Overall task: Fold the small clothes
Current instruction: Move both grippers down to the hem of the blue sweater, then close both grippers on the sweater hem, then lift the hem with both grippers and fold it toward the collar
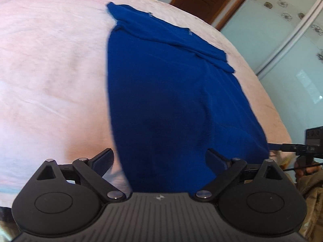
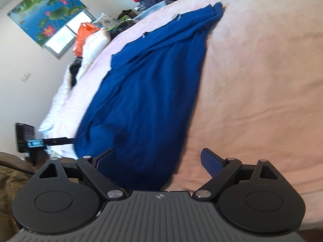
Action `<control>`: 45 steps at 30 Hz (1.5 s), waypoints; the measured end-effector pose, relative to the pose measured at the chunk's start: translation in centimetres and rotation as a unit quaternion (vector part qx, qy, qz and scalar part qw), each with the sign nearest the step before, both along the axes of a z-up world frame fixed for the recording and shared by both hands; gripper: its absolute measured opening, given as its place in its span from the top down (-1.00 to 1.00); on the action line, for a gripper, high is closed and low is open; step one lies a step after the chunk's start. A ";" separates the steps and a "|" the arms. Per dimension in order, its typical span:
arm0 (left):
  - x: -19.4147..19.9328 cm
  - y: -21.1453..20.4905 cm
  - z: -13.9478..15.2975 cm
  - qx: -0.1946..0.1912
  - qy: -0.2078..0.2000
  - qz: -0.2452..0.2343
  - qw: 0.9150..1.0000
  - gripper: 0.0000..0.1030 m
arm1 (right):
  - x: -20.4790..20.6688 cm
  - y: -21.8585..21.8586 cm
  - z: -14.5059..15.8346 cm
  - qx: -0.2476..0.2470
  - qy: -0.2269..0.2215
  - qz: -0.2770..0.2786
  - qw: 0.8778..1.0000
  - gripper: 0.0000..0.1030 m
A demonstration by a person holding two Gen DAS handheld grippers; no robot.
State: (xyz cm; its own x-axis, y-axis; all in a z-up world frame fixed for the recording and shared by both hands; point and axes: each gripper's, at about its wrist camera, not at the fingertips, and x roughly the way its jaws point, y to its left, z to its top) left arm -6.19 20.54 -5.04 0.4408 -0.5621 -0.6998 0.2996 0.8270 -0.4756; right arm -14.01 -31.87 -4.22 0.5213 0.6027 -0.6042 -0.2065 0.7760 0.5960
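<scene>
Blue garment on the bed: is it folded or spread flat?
Partly folded: the blue garment forms a long narrow strip on the pink bedcover, with an overlapping layer at its far end.

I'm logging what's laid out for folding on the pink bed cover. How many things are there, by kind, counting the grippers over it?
Blue garment: 1
Grippers, both open: 2, the left gripper and the right gripper
Total: 3, on the pink bed cover

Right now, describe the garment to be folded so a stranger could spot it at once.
Start at the wide pink bedspread. Lying on it is a long blue garment, stretching away from both tongs. It is the only dark blue cloth on the pink; the other clothes are heaped beyond the bed's edge.
</scene>
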 end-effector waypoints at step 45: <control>8.2 -5.6 -1.1 -0.068 -0.013 -0.008 0.998 -0.37 | 8.3 1.3 -2.6 0.148 0.013 -0.023 0.989 -0.01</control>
State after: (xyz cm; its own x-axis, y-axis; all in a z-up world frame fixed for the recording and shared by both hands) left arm 2.02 14.92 -6.19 0.4474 -0.6582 -0.6055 0.3263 0.7505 -0.5748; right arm -5.73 -30.60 -6.83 0.5396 0.7309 -0.4178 -0.1565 0.5747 0.8032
